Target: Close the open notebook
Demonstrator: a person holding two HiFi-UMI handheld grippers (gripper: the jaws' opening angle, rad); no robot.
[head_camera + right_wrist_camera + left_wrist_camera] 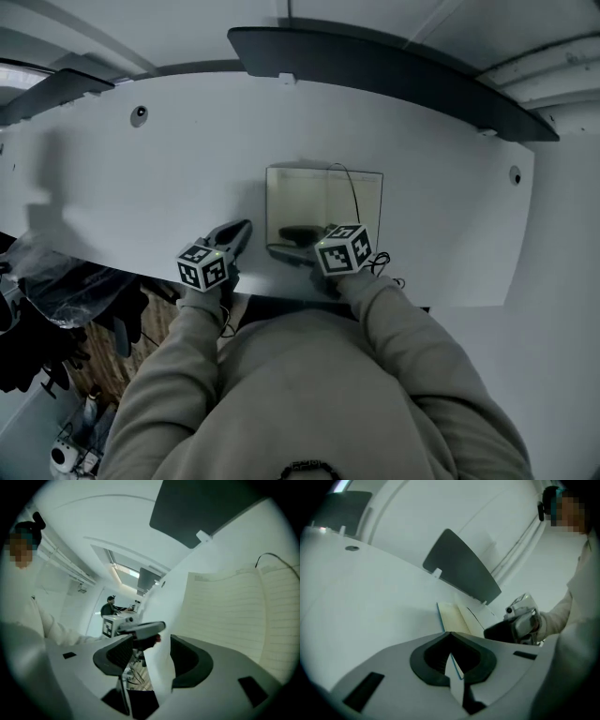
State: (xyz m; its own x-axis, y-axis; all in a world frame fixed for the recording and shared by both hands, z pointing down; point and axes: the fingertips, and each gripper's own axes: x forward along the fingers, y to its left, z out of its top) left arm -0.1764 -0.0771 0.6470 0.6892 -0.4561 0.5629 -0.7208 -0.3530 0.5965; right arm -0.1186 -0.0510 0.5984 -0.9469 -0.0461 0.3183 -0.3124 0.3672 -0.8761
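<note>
The open notebook (328, 197) lies flat on the white table (169, 178), cream lined pages up, with a thin black ribbon curling over its right page. My right gripper (287, 234) hovers over the notebook's near left corner, pointing left, jaws open with nothing gripped (150, 654). The lined pages (234, 611) fill the right of the right gripper view. My left gripper (241, 231) rests just left of the notebook over bare table, its jaws shut (450, 637). In the left gripper view the notebook (454, 618) lies ahead, with the right gripper (519, 620) beyond it.
A dark curved panel (394, 70) stands along the table's back edge and another (47, 94) at far left. Two round holes (139, 114) pierce the tabletop. A thin cable (386, 267) dangles at the near edge. Dark bags (66, 300) sit on the floor at left.
</note>
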